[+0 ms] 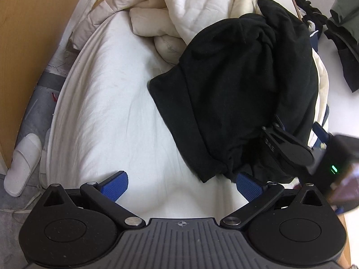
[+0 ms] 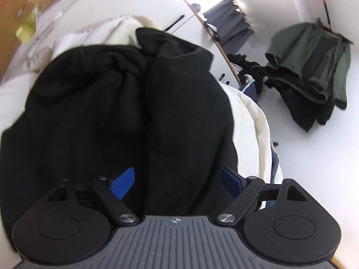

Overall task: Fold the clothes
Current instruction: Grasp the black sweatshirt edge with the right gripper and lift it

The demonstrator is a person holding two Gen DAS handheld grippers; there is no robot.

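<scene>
The black fleece sweatshirt point(image 1: 226, 94) lies bunched at centre right of the left view, on the white bedsheet point(image 1: 107, 112). It looks soft, floppy and light; its ribbed hem edge seems the best hold. The left gripper point(image 1: 181, 185) and right gripper point(image 2: 177, 182) both gape wide and hold nothing.

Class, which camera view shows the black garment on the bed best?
The left wrist view: the black garment shows nearly whole, its hem lying on the white sheet. In the right wrist view the garment fills the frame, blurred, with its edges cut off.
</scene>
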